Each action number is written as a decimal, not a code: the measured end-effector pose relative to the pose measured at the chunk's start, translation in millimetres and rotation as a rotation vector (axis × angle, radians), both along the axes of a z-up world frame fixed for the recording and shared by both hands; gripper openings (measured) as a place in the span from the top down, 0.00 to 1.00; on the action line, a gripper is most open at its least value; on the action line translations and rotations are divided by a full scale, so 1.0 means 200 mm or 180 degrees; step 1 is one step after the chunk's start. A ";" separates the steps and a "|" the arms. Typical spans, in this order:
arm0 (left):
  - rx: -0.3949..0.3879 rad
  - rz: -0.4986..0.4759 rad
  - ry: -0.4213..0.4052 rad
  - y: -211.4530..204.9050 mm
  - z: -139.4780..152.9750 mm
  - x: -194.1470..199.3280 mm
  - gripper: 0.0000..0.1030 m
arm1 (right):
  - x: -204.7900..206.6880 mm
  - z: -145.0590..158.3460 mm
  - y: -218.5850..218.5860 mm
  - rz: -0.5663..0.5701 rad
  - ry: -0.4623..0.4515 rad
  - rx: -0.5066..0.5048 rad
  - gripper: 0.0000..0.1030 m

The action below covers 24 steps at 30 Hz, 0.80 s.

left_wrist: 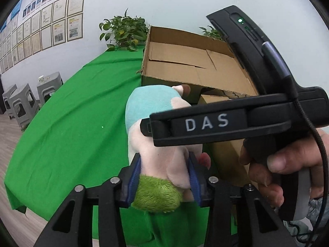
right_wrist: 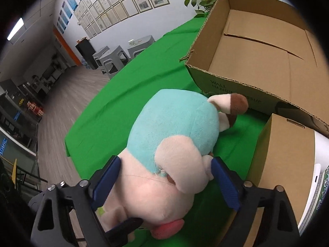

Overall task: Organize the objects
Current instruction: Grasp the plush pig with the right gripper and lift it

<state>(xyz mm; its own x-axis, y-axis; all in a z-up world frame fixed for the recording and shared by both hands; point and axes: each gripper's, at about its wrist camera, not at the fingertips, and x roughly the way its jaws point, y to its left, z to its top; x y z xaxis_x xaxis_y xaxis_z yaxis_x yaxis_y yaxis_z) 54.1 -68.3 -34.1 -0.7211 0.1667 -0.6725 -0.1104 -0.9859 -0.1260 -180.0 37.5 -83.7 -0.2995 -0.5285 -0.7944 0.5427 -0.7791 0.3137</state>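
A plush toy (left_wrist: 158, 144) with a pink body, a teal back and a green furry part is held above the green tablecloth (left_wrist: 72, 127). My left gripper (left_wrist: 165, 177) is shut on its lower body, blue pads pressing both sides. My right gripper (right_wrist: 164, 177) is shut on the same plush toy (right_wrist: 174, 144) around its pink head. The right gripper's black body marked DAS (left_wrist: 226, 121) crosses the left wrist view over the toy. A large open cardboard box (right_wrist: 257, 47) stands just beyond the toy and is empty inside.
A smaller closed cardboard box (right_wrist: 285, 154) stands at the right, in front of the large box, with a white container (right_wrist: 316, 181) beside it. Potted plants (left_wrist: 123, 33) stand at the table's far edge. Grey stools (left_wrist: 24, 98) stand on the floor at left.
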 end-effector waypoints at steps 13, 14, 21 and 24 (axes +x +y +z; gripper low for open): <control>-0.0333 -0.0255 0.0709 0.18 0.31 0.06 0.81 | 0.09 0.24 0.17 -0.0168 0.0451 -0.0403 0.48; -0.0374 -0.0283 0.0786 0.20 0.35 0.06 0.81 | 0.09 0.27 0.20 -0.0192 0.0496 -0.0455 0.48; -0.0544 -0.0417 0.1269 0.34 0.57 0.00 0.83 | 0.01 0.49 0.33 -0.0371 0.0894 -0.0730 0.49; -0.0556 -0.0487 0.1417 0.38 0.65 -0.09 0.83 | -0.07 0.57 0.32 -0.0449 0.1069 -0.0746 0.49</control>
<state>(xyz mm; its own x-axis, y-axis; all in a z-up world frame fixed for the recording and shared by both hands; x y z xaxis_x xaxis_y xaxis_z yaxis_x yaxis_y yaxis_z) 35.8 7.8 95.7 -0.9205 0.2053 -0.3324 -0.2608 -0.9564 0.1316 -193.9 100.9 30.2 -0.6031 -0.6184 -0.5038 0.5382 -0.7817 0.3153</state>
